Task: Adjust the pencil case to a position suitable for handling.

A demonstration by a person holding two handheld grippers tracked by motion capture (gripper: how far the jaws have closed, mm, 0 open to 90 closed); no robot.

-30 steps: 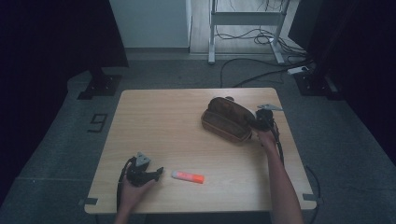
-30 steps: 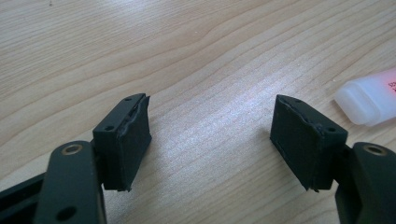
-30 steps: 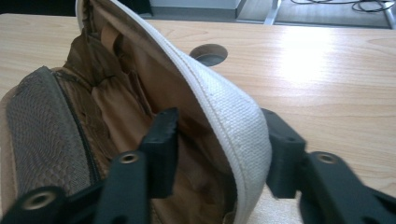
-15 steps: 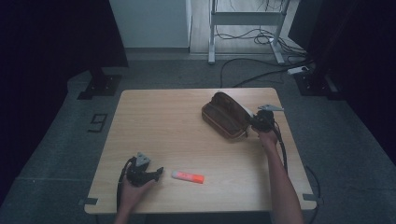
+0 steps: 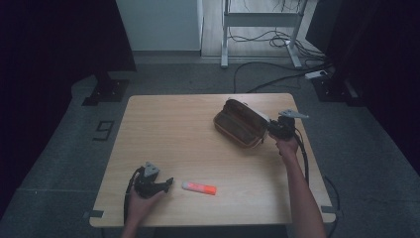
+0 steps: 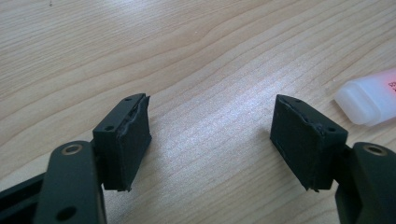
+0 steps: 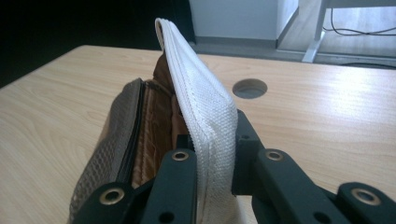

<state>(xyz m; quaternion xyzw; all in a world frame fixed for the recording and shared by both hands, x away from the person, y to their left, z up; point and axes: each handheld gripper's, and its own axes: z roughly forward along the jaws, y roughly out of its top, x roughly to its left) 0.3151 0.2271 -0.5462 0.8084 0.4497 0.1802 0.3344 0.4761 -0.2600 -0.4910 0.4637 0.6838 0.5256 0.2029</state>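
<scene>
Resting on table (image 5: pixel 198 134): pouch (image 5: pixel 240 123) at right, unzipped, white edge pinched by right gripper (image 5: pixel 274 128); left gripper (image 5: pixel 167 184) near front, jaws wide apart, empty; tube (image 5: pixel 199 187) just beside it.

High view: fixed overhead, facing forward and down on the table (image 5: pixel 198 139). The 2 gripper views sit close, looking along their jaws; all 3 share the tabletop.
</scene>
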